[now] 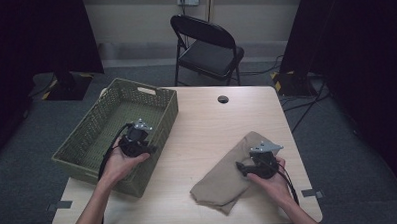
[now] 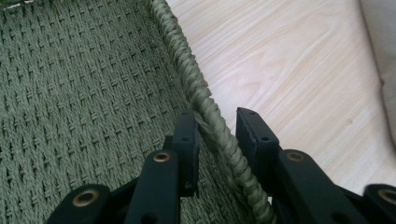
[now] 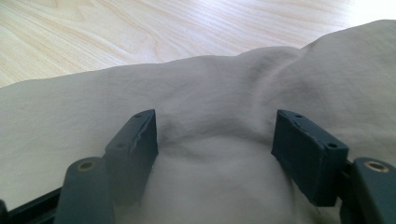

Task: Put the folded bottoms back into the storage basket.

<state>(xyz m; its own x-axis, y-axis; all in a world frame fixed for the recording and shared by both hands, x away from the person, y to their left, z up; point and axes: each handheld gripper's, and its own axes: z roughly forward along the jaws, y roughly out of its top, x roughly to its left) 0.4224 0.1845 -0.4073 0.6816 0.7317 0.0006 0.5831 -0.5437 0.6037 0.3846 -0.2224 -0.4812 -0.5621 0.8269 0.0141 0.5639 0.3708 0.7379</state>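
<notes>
A light wooden table [image 1: 212, 126] carries a green woven basket [image 1: 94, 133] on its left side, with part of the basket hanging past the table's left edge. A tan cloth [image 1: 229, 178] lies crumpled on the right side, toward the near edge, well apart from the basket.

The left gripper [image 1: 137, 144] sits at the basket's right wall, near its near corner. In the left gripper view, the braided rim [image 2: 210, 114] runs between the two jaws: one jaw stands inside the basket against the woven wall, the other outside over the tabletop. The jaws are parted with the rim between them, and a small gap shows on the outer side, so they are not clamped.

The right gripper [image 1: 256, 166] rests on the cloth's right part. In the right gripper view its jaws stand wide apart, pressed down on the fabric [image 3: 210, 154], which bulges up in a soft fold between them.

A black folding chair [image 1: 206, 46] stands beyond the table's far edge.
</notes>
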